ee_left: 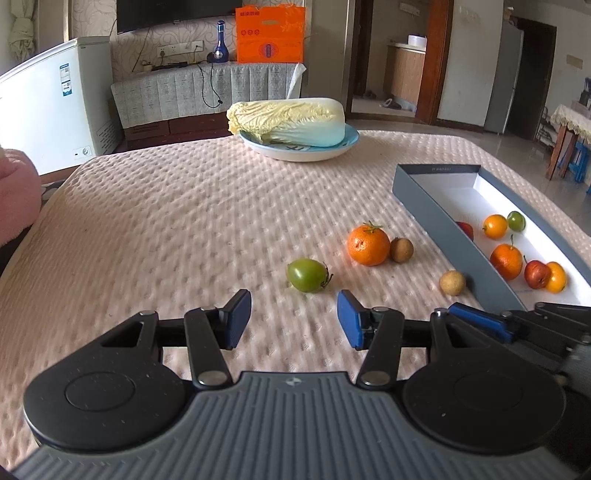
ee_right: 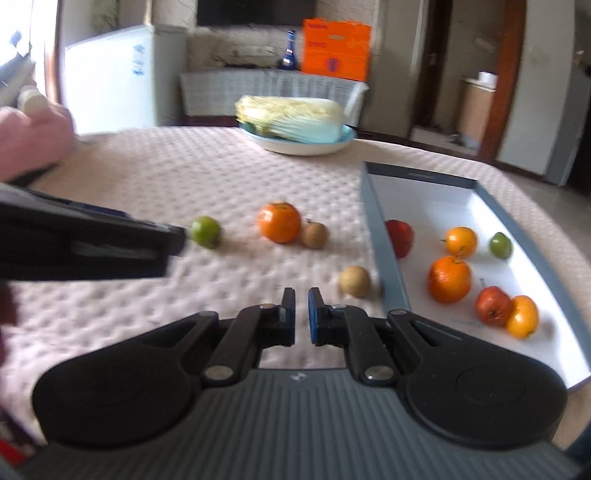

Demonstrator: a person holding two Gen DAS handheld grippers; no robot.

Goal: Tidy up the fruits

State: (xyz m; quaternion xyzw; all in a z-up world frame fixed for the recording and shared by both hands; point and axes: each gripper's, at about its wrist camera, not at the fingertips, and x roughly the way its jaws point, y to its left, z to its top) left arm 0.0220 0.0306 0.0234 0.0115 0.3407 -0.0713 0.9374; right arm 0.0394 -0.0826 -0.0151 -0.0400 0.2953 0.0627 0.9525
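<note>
Right claw [ee_right: 301, 314] empty, labels unreadable

Pretty clearly someone's living room at home. There's a wall-mounted TV [ee_left: 162, 14] at 12 o'clock above a low cabinet [ee_left: 207, 92] draped in a patterned cloth, with a blue bottle [ee_left: 220, 42] and an orange gift box [ee_left: 270, 34] on top. A white chest freezer [ee_left: 55, 99] sits at 10 o'clock. At 2 o'clock an open doorway [ee_left: 391, 74] leads to what looks like a kitchen counter. The table [ee_left: 184, 206] wears a quilted pink cloth.
</note>
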